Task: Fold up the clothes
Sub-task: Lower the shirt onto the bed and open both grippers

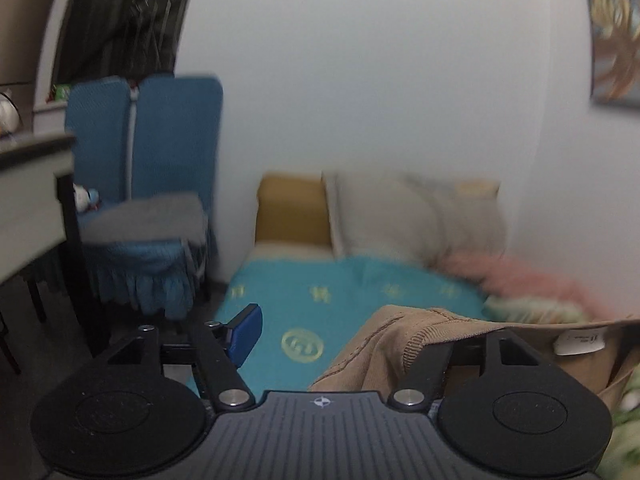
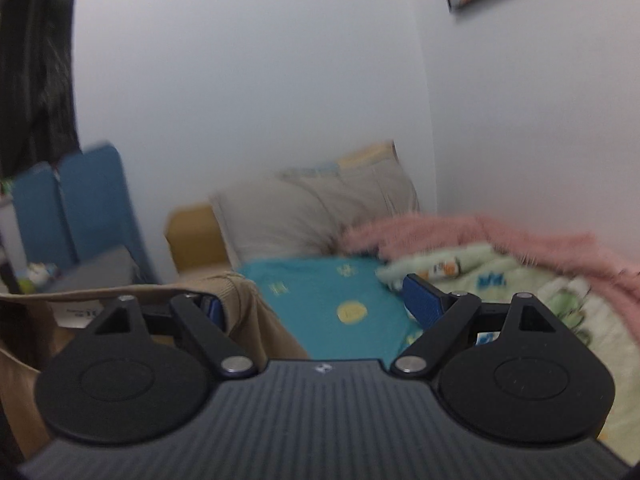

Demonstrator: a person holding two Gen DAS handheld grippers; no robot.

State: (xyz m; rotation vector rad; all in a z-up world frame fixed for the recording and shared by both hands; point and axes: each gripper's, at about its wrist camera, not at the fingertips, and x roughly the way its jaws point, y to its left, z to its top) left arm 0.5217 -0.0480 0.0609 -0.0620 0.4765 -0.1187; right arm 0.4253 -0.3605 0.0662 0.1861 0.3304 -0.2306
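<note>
Landmark: bed with teal sheet (image 1: 320,308), yellow motifs printed on it; both wrist views look along it toward the headboard end.
Left gripper (image 1: 360,336): jaws stand apart; left blue pad (image 1: 245,334) bare over the sheet; the other finger is hidden under draped cloth, so whether anything is pinched I cannot tell.
Right gripper (image 2: 316,306): jaws stand wide; right blue pad (image 2: 422,304) clear, left pad mostly covered by the cloth's ribbed edge; grip not discernible.
Garment: tan knit garment (image 1: 384,344), ribbed hem, white label on it; it hangs between the two grippers, draped over the left gripper's right finger and the right gripper's left finger, above the near part of the sheet.
Head of bed: grey pillow (image 2: 320,216) leaning on the wall, mustard cushion (image 1: 292,212) beside it.
Right of sheet: pink fluffy blanket (image 2: 500,240), pale green printed quilt (image 2: 500,280) in front of it.
Left of bed: blue chair (image 1: 160,152) with frilled cover.
Image quality: motion blur throughout.
</note>
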